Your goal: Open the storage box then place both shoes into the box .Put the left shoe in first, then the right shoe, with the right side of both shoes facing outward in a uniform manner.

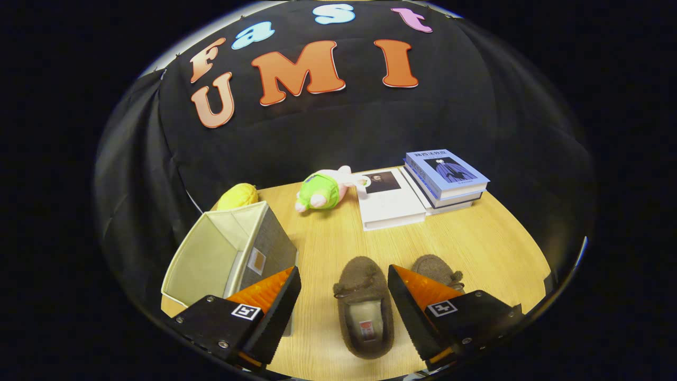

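Two brown fuzzy slippers lie side by side on the wooden table [492,243], toes pointing away from me. The left shoe [364,304] sits between my fingers, closer to the right one, with its lined opening facing up. Behind my right finger [423,296] the right shoe [435,267] is partly hidden. The fabric storage box [227,254] stands open at the left, beyond my left finger [270,301]; its pale inside looks empty. My gripper [344,283] is open and holds nothing.
A green and pink plush toy [322,190] lies at the back of the table, and a yellow plush [238,197] sits behind the box. A white book [389,203] and a stack of books [444,177] lie at the back right. The table's edge curves round at the right.
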A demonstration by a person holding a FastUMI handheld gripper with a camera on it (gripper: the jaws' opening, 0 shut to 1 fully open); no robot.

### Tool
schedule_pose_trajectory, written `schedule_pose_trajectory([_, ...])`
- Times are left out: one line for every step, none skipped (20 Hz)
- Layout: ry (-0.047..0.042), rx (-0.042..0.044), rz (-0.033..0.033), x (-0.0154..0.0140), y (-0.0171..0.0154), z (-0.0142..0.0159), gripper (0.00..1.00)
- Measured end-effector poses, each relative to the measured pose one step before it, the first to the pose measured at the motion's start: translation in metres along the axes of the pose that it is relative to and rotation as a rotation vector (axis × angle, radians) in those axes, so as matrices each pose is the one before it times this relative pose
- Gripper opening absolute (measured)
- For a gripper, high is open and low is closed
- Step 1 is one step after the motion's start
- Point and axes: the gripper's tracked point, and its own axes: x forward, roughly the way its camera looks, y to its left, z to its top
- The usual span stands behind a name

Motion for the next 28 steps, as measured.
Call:
schedule_pose_trajectory([0.01034,0.00416,-0.01071,0.00212,-0.00629,-0.00763,0.98])
schedule_pose_trajectory([0.01027,0.0053,-0.00778,0.00218,-0.00554,-0.00755,0.97])
schedule_pose_trajectory([0.01152,0.00587,-0.00434,0.00207,-0.00457,-0.00569,0.96])
schedule_pose_trajectory([0.01215,0.00381,-0.00458,0.00342,-0.00394,-0.00527,0.94])
schedule_pose_trajectory([0.01495,-0.00085,-0.00836,0.0032,-0.00293,-0.0079,0.89])
schedule_pose_trajectory([0.01623,-0.00451,-0.0099,0.00368,-0.00411,-0.0076,0.87])
schedule_pose_trajectory([0.01588,-0.00785,-0.00689,0.00393,-0.0028,-0.00722,0.82])
schedule_pose_trajectory([0.01261,-0.00603,-0.00889,0.0035,-0.00247,-0.00562,0.79])
schedule_pose_trajectory([0.01358,-0.0044,-0.00928,0.00449,-0.00228,-0.00548,0.75])
schedule_pose_trajectory([0.0158,-0.00264,-0.00629,0.00471,-0.00189,-0.00558,0.73])
schedule_pose_trajectory([0.01339,0.00206,-0.00598,0.00477,-0.00177,-0.00579,0.67])
schedule_pose_trajectory([0.01292,0.00787,-0.0034,0.00524,-0.00113,-0.00398,0.65])
schedule_pose_trajectory([0.00729,0.00955,0.00077,0.0046,0.00054,-0.00393,0.61])
schedule_pose_trajectory([0.0104,0.0053,-0.00779,0.00551,-0.00165,-0.00353,0.58])
schedule_pose_trajectory([0.01292,0.001,-0.01001,0.00575,-0.00271,-0.00425,0.54])
schedule_pose_trajectory([0.01583,0.00053,-0.00753,0.00528,-0.00183,-0.00466,0.51])
schedule_pose_trajectory([0.01746,0.00495,-0.00753,0.00437,-0.00076,-0.00376,0.48])
schedule_pose_trajectory([0.01375,0.00778,-0.00137,0.00389,0.00101,-0.00437,0.46])
schedule_pose_trajectory([0.01175,0.01399,0.00501,0.0051,0.001,-0.00271,0.4])
schedule_pose_trajectory([0.0025,0.02263,0.00486,0.00042,0.00229,-0.00104,0.35])
schedule_pose_trajectory([-0.00697,0.01536,-0.01159,0.00059,-0.00469,0.00235,0.22])
schedule_pose_trajectory([-0.00245,0.03191,0.00274,-0.00207,-0.00126,0.00311,0.15])
schedule_pose_trajectory([0.00665,0.02228,0.00961,-0.00132,0.00102,-0.00064,0.03])
schedule_pose_trajectory([0.0008,0.02474,0.00701,-0.00265,0.00118,0.00146,0.02])
schedule_pose_trajectory([-0.00897,0.01239,0.00723,-0.00292,0.00126,0.00355,0.01])
schedule_pose_trajectory([-0.01036,-0.0005,0.00244,-0.00327,0.00217,0.00418,0.01])
schedule_pose_trajectory([-0.01032,-0.00667,-0.00494,-0.00261,0.00001,0.00414,0.01])
schedule_pose_trajectory([-0.01316,-0.00241,-0.00079,-0.00381,0.00149,0.00641,0.01])
